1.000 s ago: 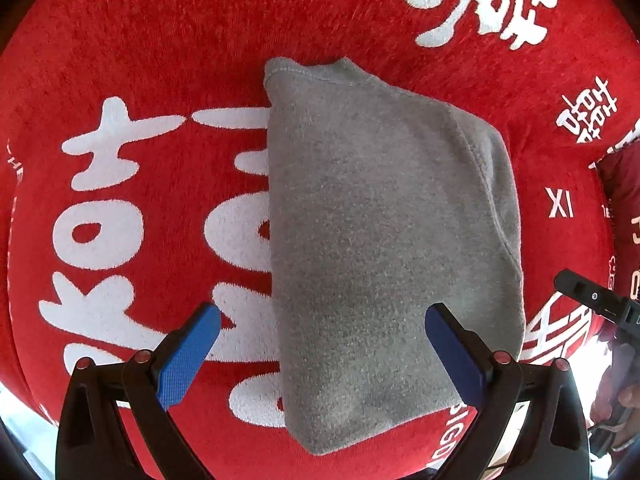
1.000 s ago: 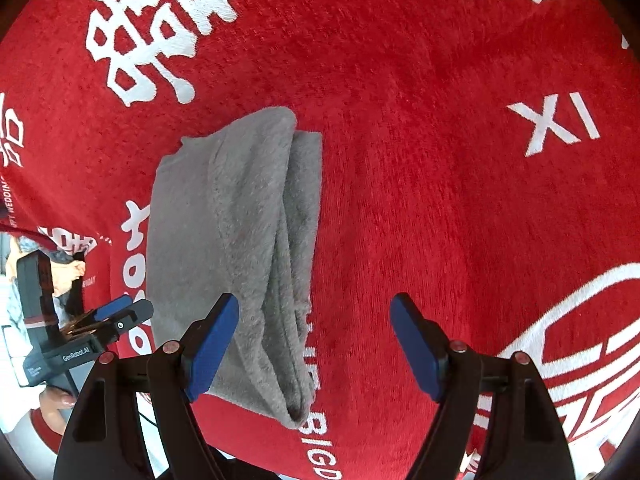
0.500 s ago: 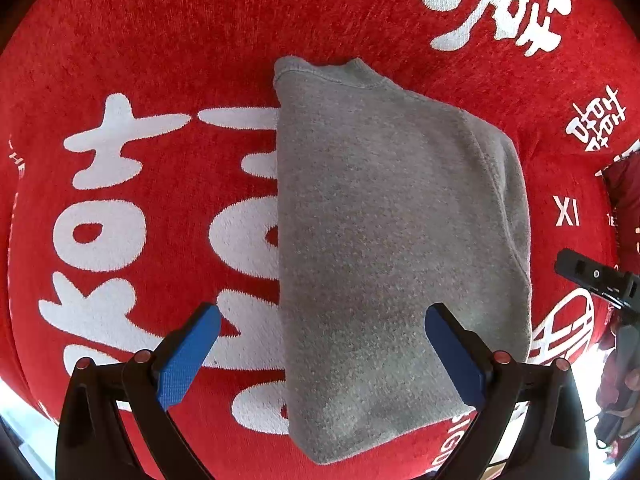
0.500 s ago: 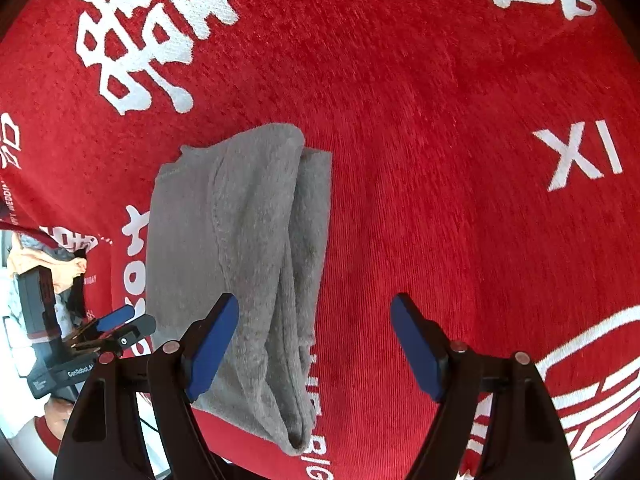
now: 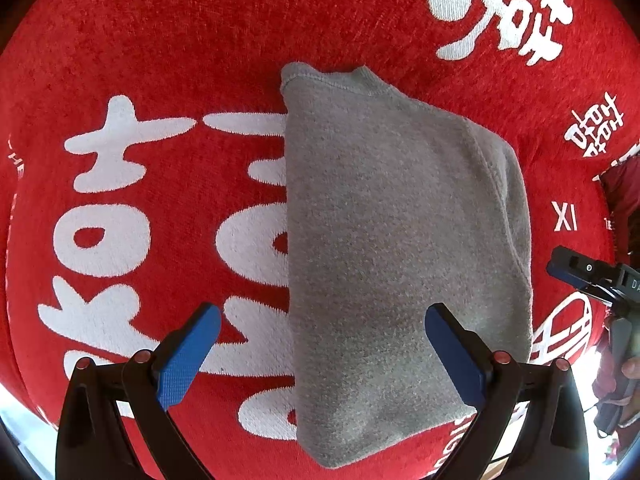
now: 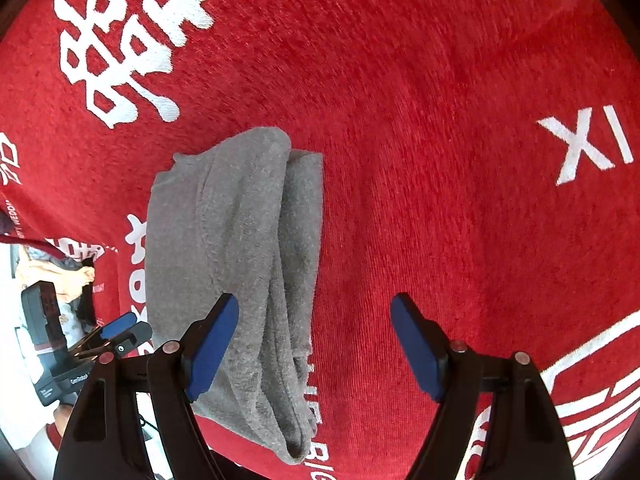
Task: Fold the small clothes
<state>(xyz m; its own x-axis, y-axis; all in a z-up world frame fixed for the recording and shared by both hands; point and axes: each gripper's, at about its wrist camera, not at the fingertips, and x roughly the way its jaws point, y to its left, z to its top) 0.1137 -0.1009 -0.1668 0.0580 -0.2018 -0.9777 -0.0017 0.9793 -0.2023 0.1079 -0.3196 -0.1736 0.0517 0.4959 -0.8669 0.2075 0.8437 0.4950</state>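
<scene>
Grey fleece garment (image 5: 404, 248), folded into a tapered slab, lies on the red cloth (image 5: 140, 60) printed with white characters, sitting slightly lower in the left wrist view than before; the left gripper (image 5: 322, 354) hovers wide, empty. From the right wrist, the garment's (image 6: 236, 264) layered edges show; the right gripper (image 6: 314, 346) gapes wide beside them.

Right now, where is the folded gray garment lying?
The folded gray garment lies on the red cloth with white lettering, centre-right in the left wrist view and left of centre in the right wrist view, nearer the open left gripper.
</scene>
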